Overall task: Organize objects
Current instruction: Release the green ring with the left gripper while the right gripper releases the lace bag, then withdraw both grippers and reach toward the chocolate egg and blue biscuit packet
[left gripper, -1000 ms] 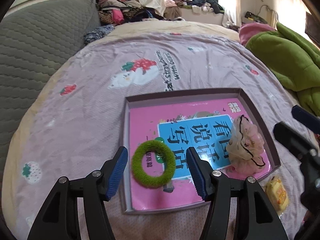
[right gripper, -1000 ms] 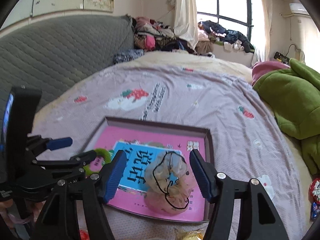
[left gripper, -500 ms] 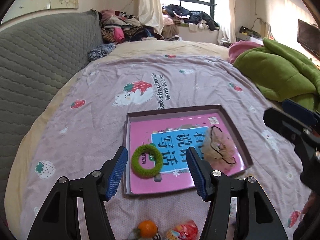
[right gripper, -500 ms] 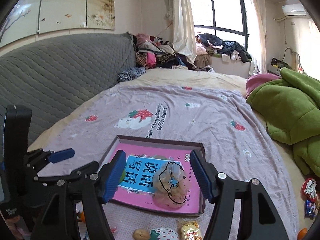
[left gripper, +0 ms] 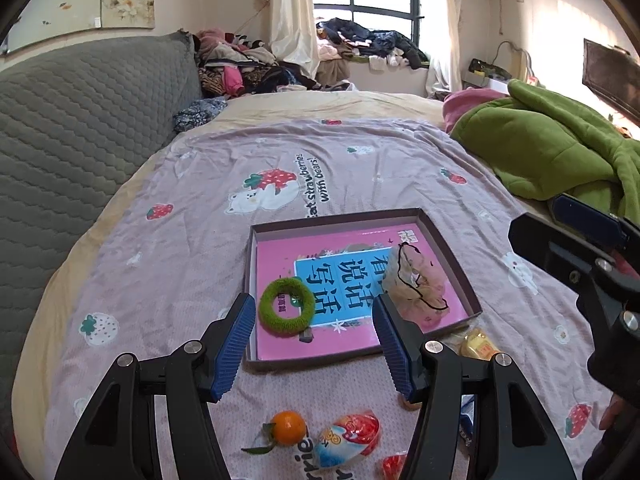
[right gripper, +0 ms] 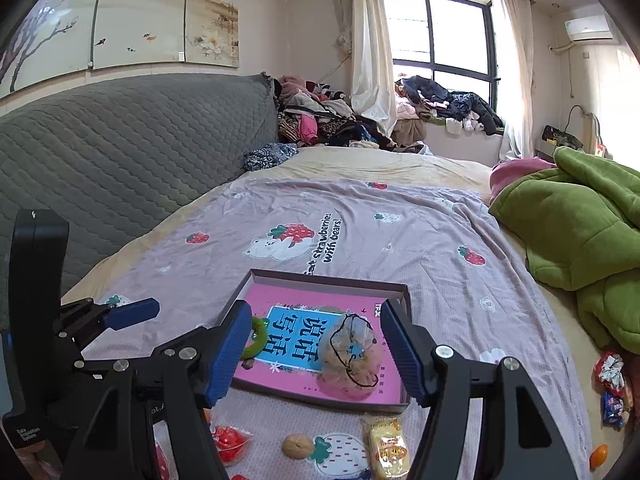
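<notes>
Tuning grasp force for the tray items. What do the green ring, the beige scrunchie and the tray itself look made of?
Green ring: fuzzy, matte pile, likely terry or chenille fabric over elastic.
Beige scrunchie: thin, sheer gathered fabric, perhaps organza; crumpled folds, a dark thread-like trim.
Tray: thin straight walls with sharp folded corners, matte brown, so probably cardboard; the pink printed sheet inside looks like glossy paper.

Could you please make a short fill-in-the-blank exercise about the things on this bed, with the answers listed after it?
1. The green hair ring lies inside the shallow ____, on the pink book.
2. The tangerine lies on the bedsheet, ____ the box.
3. Both the left gripper and the right gripper are ____, holding nothing.
4. The crumpled blanket at the bed's edge is ____ in colour.

Missing words: box; outside; open; green
</notes>
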`<state>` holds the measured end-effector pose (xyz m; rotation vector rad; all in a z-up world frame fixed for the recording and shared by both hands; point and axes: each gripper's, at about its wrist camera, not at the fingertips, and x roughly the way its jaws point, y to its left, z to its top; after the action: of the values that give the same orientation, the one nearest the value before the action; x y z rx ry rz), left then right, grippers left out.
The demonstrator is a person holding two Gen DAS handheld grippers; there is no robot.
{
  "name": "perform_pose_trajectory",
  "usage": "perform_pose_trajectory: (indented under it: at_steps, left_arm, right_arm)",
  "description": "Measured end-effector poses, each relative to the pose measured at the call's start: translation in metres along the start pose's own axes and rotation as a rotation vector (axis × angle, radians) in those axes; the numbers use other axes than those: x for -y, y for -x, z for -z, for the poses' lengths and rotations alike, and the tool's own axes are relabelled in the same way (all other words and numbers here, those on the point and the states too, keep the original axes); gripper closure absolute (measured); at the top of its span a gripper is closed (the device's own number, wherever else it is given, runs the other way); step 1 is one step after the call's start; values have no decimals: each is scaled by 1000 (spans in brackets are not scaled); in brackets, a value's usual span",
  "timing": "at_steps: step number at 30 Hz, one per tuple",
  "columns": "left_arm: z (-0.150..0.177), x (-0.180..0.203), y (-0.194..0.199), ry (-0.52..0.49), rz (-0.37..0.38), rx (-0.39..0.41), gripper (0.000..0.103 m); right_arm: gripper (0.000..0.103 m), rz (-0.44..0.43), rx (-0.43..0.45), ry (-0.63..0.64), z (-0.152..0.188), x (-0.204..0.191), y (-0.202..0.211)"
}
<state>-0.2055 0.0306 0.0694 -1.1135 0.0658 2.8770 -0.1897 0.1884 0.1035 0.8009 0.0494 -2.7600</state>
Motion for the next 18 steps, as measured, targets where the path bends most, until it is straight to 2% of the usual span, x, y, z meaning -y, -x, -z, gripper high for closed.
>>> perform_pose_trajectory:
  at_steps: [18]
  left_arm:
    - [29,-10,28,3,23,3,40]
  right_arm:
    - [37,3,-12,-7,31,-2,40]
